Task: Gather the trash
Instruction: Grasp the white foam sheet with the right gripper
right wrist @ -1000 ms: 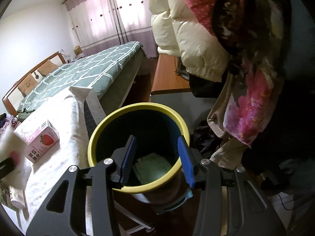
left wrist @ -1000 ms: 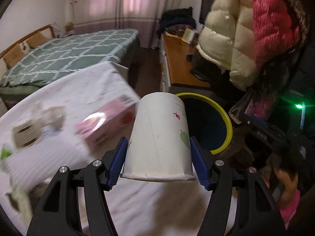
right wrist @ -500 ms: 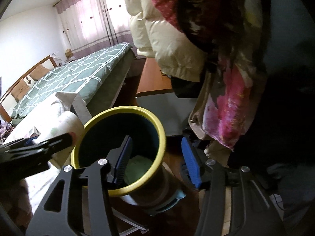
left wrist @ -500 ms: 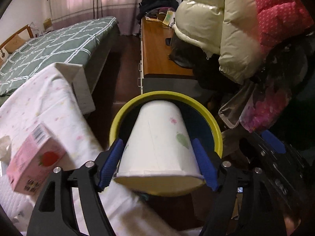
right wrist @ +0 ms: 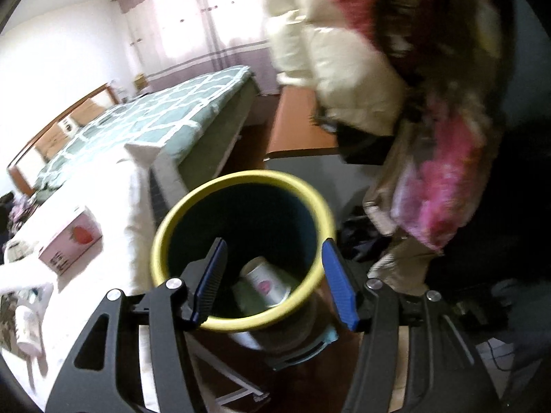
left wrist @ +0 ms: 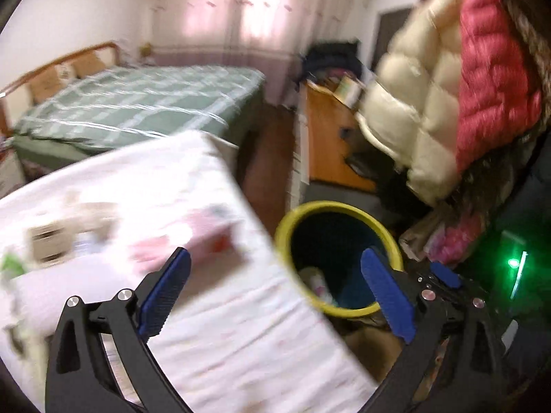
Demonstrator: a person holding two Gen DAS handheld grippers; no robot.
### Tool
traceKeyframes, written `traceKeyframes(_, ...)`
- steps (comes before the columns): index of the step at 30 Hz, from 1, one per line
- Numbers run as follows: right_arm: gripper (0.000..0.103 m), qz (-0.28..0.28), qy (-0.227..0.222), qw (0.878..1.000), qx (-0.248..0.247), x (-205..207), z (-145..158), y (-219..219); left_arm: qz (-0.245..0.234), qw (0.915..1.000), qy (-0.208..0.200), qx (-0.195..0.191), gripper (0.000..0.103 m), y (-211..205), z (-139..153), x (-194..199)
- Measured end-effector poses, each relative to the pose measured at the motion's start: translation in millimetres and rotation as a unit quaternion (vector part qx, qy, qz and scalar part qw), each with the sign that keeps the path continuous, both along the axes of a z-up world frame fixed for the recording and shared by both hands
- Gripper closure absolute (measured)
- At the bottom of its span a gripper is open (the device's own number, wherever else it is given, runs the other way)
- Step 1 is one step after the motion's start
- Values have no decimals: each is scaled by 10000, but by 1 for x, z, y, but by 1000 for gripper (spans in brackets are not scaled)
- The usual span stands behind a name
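Observation:
A dark bin with a yellow rim (right wrist: 241,179) stands beside the white-clothed table (left wrist: 241,327). A white paper cup (right wrist: 267,284) lies on its side inside the bin, also glimpsed in the left wrist view (left wrist: 318,284). My left gripper (left wrist: 275,292) is open and empty, over the table edge next to the bin (left wrist: 339,206). My right gripper (right wrist: 275,282) is open and empty, just above the bin's near rim. A pink strawberry carton (right wrist: 70,241) lies on the table, blurred in the left wrist view (left wrist: 196,237).
More litter lies at the table's left: a small bottle (right wrist: 27,323) and blurred wrappers (left wrist: 48,244). A green-quilted bed (right wrist: 148,117) stands behind. A wooden desk (left wrist: 330,144) and hanging padded coats (left wrist: 465,103) crowd the right side.
My left gripper opened and the paper cup dropped into the bin. The left gripper then swung back left toward the table. The right gripper stays open over the bin.

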State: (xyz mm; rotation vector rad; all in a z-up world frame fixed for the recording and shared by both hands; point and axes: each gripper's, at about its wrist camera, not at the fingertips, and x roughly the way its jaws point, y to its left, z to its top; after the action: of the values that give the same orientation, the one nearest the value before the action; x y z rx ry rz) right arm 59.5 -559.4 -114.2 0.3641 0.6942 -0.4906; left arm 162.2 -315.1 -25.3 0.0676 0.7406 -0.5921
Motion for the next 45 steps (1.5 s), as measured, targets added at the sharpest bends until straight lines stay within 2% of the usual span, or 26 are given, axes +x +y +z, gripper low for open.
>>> traceKeyframes(2,48,196,12,9998,-4,8,-1,17,345,9993,-169,-16,5,41,11,-7)
traceKeyframes(5,48,534,34,9986,-38,20,1,46,1023,9939,-412,16,5,106,20,-16)
traceKeyframes(10,48,1092,20,9940,-70,40,5,99,2115,9752,-641,88,5,206,27,-30)
traceKeyframes(15,48,1767,-30,9842,-143,60,13,167,2659,9613,-720,106,5,273,22,-41)
traceKeyframes(18,48,2147,-37,9765,-192,70,18,204,2796,9576,-698,15,5,298,16,-47)
traceKeyframes(25,48,3124,-47,9493,-350,84,28,280,3015,9512,-633,-156,5,338,7,-50)
traceKeyframes(30,48,3447,88,9368,-590,97,20,315,3047,9505,-564,-235,5,350,0,-53)
traceKeyframes(35,48,3535,156,9313,-859,113,13,331,3038,9510,-517,-267,5,353,-2,-47)
traceKeyframes(41,49,3533,-26,9281,-1179,128,16,338,3033,9510,-543,-275,5,352,-2,-47)
traceKeyframes(43,68,3595,-97,9249,-1238,132,16,337,3014,9516,-535,-272,5,351,-3,-46)
traceKeyframes(44,85,3622,-71,9237,-1245,134,16,338,3003,9520,-529,-268,5,350,-3,-46)
traceKeyframes(45,87,3642,-29,9235,-1206,137,15,336,2992,9524,-516,-260,5,347,-3,-45)
